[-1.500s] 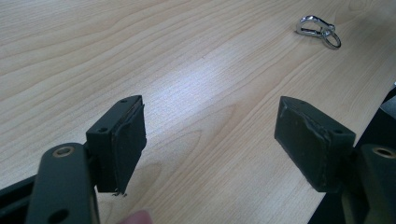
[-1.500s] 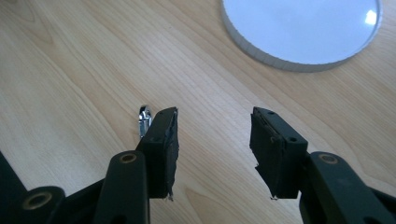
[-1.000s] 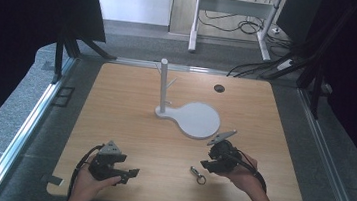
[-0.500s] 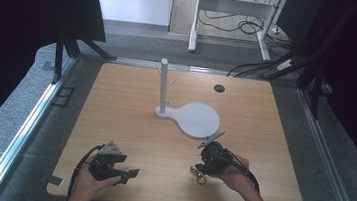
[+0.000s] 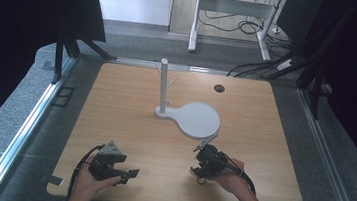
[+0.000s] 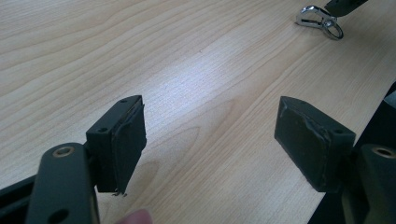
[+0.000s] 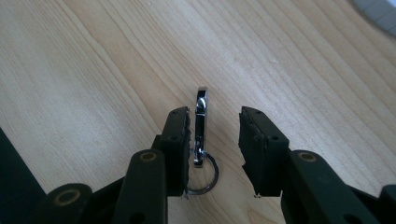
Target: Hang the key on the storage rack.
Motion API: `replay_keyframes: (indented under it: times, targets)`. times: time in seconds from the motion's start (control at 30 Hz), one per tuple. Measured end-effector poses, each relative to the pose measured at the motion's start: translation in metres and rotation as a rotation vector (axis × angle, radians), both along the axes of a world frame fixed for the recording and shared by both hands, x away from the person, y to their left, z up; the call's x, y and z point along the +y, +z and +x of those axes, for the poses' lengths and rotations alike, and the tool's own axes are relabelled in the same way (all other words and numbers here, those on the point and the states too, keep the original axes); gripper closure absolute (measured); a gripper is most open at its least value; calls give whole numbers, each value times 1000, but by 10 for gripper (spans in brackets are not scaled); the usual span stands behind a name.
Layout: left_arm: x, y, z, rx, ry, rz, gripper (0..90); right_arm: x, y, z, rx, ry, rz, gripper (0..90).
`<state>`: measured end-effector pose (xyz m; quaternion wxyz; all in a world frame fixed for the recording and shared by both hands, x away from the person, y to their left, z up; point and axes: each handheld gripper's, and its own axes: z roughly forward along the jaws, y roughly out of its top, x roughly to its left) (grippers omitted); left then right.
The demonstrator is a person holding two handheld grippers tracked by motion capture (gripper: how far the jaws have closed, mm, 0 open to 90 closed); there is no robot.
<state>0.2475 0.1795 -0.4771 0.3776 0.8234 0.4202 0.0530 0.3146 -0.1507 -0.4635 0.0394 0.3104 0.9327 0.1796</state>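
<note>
- Since the earlier frames, the right gripper (image 5: 203, 169) has come toward the near edge of the tabletop (image 5: 131, 100) and down, from beside the white stand's round base to a spot over the metal snap hook (image 7: 200, 126); its jaws have just been closing.
- Right gripper view: the snap hook lies flat on the wood between the two jaws, its key ring (image 7: 204, 176) at the end nearer the camera. One pad sits right against the hook — whether it touches cannot be told — while a clear gap remains to the other pad, so the gripper is not yet clamped on it.
- From the high view, the hook sits near the front edge, right of centre, mostly hidden under the right gripper and the hand behind it.
- The left gripper (image 5: 118, 170) rests in the person's left hand near the front-left part of the tabletop, in the same place as before. Its jaws stand wide apart with bare wood between them — nothing held.
- The left gripper view also catches the snap hook (image 6: 320, 21) at the far top right, with a black jaw tip of the other gripper at it.
- A white stand (image 5: 163, 86) with an upright post, small pegs and a round flat base stands farther back near the middle, well apart from the hook.
</note>
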Motion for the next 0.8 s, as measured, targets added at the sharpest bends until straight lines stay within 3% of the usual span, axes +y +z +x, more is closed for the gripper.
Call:
replay_keyframes:
  times: [0.8]
  targets:
    - [-3,-3,1,5,-9,13,252,8,-16,0,45,6,-52,711]
